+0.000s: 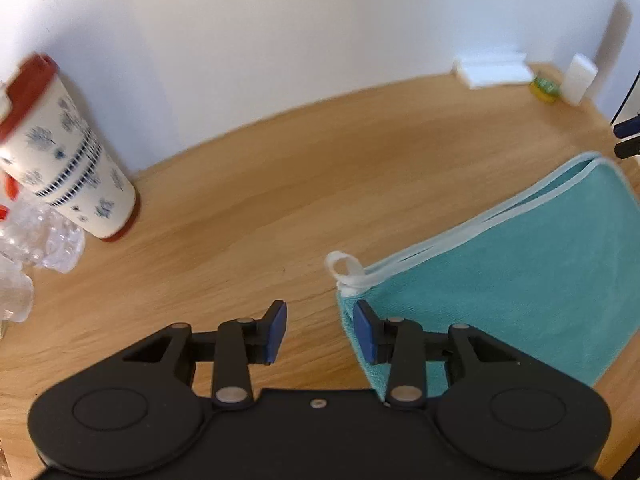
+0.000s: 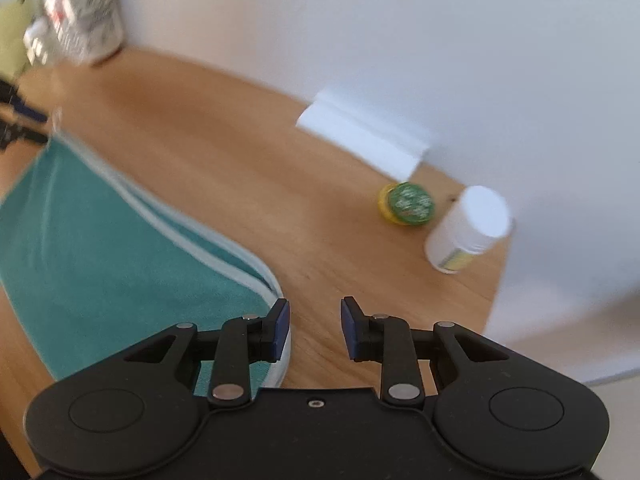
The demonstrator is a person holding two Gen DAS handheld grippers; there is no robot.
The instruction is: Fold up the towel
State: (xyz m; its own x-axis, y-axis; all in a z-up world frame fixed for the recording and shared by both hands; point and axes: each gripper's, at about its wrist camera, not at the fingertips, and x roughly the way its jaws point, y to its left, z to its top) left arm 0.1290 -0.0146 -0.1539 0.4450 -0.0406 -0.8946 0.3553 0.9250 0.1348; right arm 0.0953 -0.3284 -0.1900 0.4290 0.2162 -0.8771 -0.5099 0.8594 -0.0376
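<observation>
The towel runs off the right edge — the left tool's body hides its near corner; the cup is blurred.

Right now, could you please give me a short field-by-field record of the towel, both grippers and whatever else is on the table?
towel: teal towel, folded over, two pale-trimmed edges stacked, flat on the wooden table
hanging loop: white loop at the towel corner
left gripper: open, empty, at the loop corner
right gripper: open, empty, at the other corner
other items: patterned cup, green-lidded tin, white bottle
</observation>
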